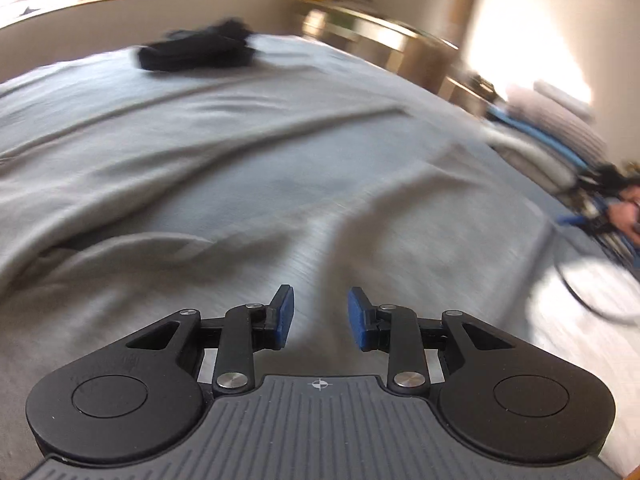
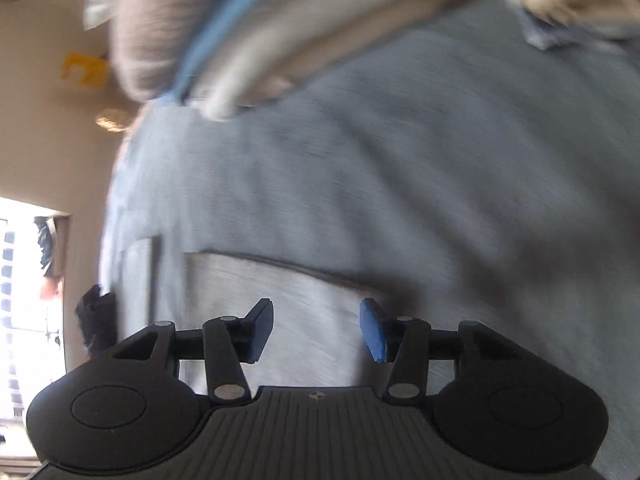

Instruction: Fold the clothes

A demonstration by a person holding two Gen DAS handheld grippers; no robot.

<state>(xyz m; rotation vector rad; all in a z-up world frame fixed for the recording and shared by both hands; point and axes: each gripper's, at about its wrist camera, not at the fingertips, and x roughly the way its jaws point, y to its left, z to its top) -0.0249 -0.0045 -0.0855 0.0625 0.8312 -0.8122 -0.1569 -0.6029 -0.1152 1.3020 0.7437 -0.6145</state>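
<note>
Hovering over a grey bedspread (image 1: pixel 280 140), left gripper (image 1: pixel 321 318): blue pads (image 1: pixel 285 312) spread apart, nothing between them, wrinkled grey fabric directly beneath and ahead. Dark folded garment (image 1: pixel 196 50) lying at far left on the bedspread, well apart from the gripper. Stack of folded clothes (image 1: pixel 548 136), grey and blue layers, at far right along the bed edge. Hand with second device (image 1: pixel 624 216) visible at the right edge, blurred. Wooden shelving (image 1: pixel 384 44) beyond the bed, against the far wall. Whole view smeared by motion blur.

Facing the same bedspread (image 2: pixel 400 180) at a rolled angle, right gripper (image 2: pixel 317 330): pads (image 2: pixel 374 336) likewise spread, holding nothing. Pale grey garment (image 2: pixel 288 304) lying flat just under and ahead of the fingers, its straight far edge crossing the view. Stack of folded clothes (image 2: pixel 224 32) at the far side, tilted by the camera roll, a blue layer showing between grey ones. Dark garment (image 2: pixel 96 320) at near left by the bed edge. Bright window (image 2: pixel 28 300) at left. Detail limited by heavy blur.
</note>
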